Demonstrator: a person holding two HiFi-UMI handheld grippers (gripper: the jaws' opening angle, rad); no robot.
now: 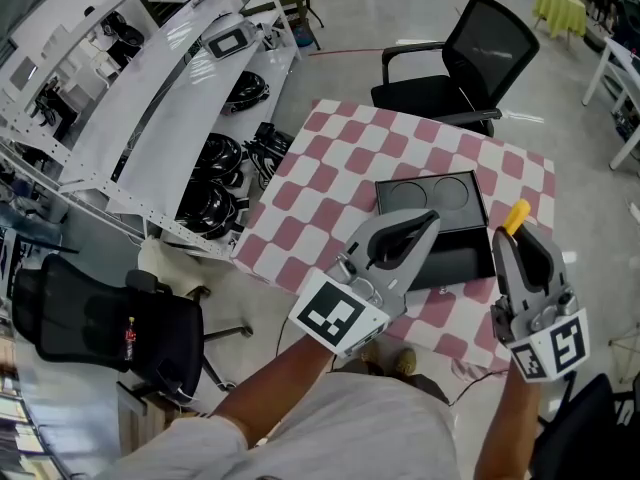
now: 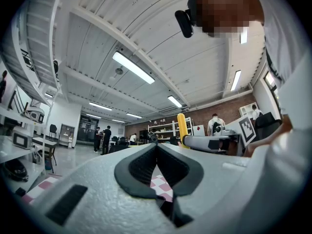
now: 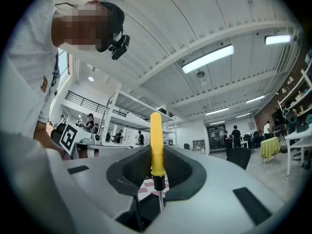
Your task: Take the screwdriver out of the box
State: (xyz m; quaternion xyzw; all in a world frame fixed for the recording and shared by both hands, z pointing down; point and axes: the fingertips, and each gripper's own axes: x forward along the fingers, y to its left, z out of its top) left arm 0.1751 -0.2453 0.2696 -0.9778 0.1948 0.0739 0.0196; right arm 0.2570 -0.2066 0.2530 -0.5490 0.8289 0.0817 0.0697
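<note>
A yellow-handled screwdriver stands upright between the jaws of my right gripper, which is shut on it. Its handle points up and its thin metal shaft hangs below the pads. It is raised, just right of the open black box, whose lid shows two round recesses. My left gripper hovers over the box's front with its pads together and nothing between them. In the left gripper view the screwdriver and the right gripper show off to the right.
The box lies on a table with a pink-and-white checked cloth. A black office chair stands at the far side. White shelving with black cables runs along the left, and another black chair is at lower left.
</note>
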